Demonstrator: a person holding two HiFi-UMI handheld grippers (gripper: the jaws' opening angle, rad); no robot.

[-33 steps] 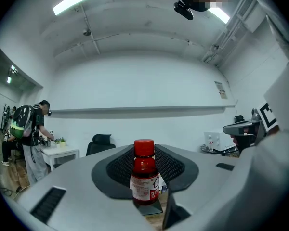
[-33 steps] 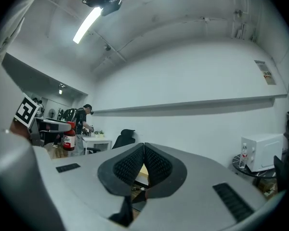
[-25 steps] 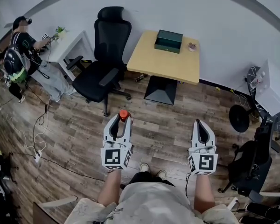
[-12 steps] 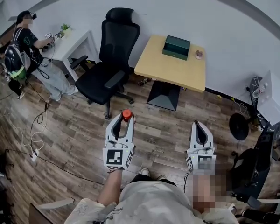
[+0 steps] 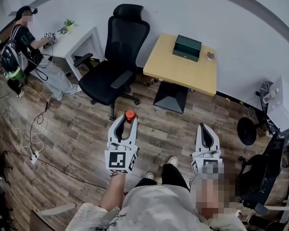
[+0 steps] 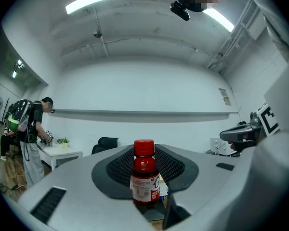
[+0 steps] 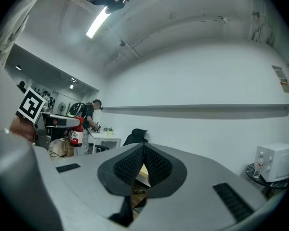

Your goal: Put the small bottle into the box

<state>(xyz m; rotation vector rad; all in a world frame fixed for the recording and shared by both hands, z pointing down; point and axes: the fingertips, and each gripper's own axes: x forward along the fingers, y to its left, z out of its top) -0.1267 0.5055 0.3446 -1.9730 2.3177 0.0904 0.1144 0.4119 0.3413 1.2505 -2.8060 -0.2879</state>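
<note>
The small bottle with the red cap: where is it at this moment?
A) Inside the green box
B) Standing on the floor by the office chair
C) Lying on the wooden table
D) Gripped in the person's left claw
D: the left gripper view shows the small bottle upright, pinched between the pads of the left claw. The head view shows it out over the floor, well short of the table and the green box.

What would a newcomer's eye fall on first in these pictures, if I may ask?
Most striking is the small red-capped bottle, clamped upright in the left hand-held gripper, low in the middle of the head view. Next comes the dark green box at the far edge of the yellow table, with a black office chair to its left. The right hand-held gripper is shut and empty.
</note>
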